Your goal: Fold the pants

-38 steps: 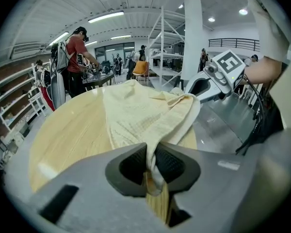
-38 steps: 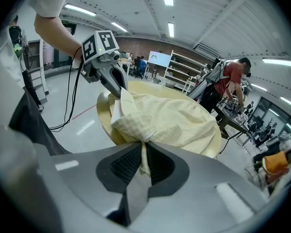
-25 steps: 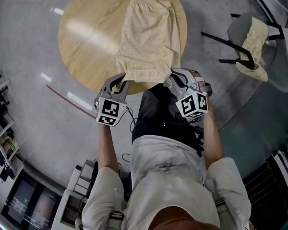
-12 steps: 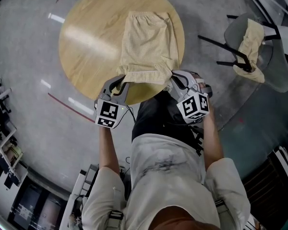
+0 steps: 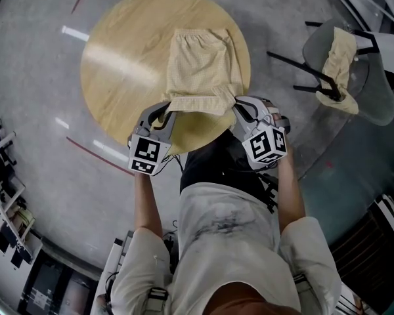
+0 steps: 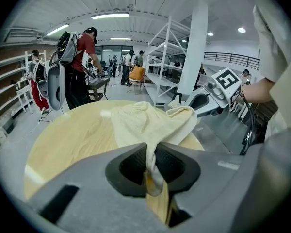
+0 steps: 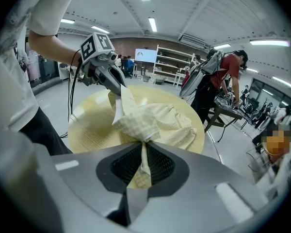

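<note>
1. The left gripper [image 5: 164, 115], at the lower left of the pants, has its jaws closed on one corner of the cloth.
2. The yellow pants [image 5: 200, 67] lie on the round worktop [image 5: 118, 58], with the near edge lifted.
3. The right gripper [image 5: 241, 110] has its jaws closed on the other corner.
4. This looks like the first fold, maybe of the leg ends. Next, both corners should travel together toward the top of the picture and lie flat.

Both arms stretched forward side by side, left gripper [image 5: 165, 113] and right gripper [image 5: 239, 106] angled downward, jaws of each pinched tight on the pants [image 5: 200, 67] hem, one corner apiece
</note>
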`<state>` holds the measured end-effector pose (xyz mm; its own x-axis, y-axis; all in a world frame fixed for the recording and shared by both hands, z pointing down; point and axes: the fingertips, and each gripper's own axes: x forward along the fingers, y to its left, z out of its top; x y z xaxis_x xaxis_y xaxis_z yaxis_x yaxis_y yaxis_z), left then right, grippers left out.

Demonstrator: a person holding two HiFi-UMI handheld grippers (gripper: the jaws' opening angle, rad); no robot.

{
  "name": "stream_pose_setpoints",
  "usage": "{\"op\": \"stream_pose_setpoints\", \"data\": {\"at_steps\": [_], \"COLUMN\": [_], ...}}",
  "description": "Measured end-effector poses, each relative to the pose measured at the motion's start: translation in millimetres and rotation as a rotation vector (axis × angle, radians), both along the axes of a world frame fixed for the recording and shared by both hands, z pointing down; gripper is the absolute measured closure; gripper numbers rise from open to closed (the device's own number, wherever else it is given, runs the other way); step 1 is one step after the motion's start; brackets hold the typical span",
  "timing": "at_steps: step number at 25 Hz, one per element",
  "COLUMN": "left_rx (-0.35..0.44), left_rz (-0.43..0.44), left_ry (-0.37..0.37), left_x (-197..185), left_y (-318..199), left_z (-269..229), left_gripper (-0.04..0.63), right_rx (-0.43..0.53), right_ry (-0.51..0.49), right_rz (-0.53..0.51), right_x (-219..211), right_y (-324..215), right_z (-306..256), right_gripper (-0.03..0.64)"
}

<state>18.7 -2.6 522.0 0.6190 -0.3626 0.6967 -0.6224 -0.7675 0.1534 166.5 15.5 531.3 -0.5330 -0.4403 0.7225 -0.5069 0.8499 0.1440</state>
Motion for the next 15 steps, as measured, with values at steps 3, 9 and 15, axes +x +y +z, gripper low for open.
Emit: {"op": "stream_pose_setpoints", "data": {"at_steps": [3, 9, 15], "left_rx": [0.002, 0.004, 0.006], "left_rz": [0.011, 0.035, 0.045], "left_ry": [0.009, 0.026, 0.028], "left_x": [0.5, 3.7, 4.6], "left_y": [-11.8, -36.4, -56.1], "left_z": [-4.4, -11.1, -12.6], "left_gripper": [0.54, 0.54, 0.54], "right_rx": [0.0, 0.0, -0.005], "right_ry": [0.006, 0.013, 0.018], "right_rz": [0.011, 0.035, 0.041], "right_x": [0.2, 2.6, 3.0], "right_y": [-9.0, -28.6, -45.0], "right_z": [-4.1, -11.2, -13.5], "right_gripper": [0.577, 0.577, 0.575]}}
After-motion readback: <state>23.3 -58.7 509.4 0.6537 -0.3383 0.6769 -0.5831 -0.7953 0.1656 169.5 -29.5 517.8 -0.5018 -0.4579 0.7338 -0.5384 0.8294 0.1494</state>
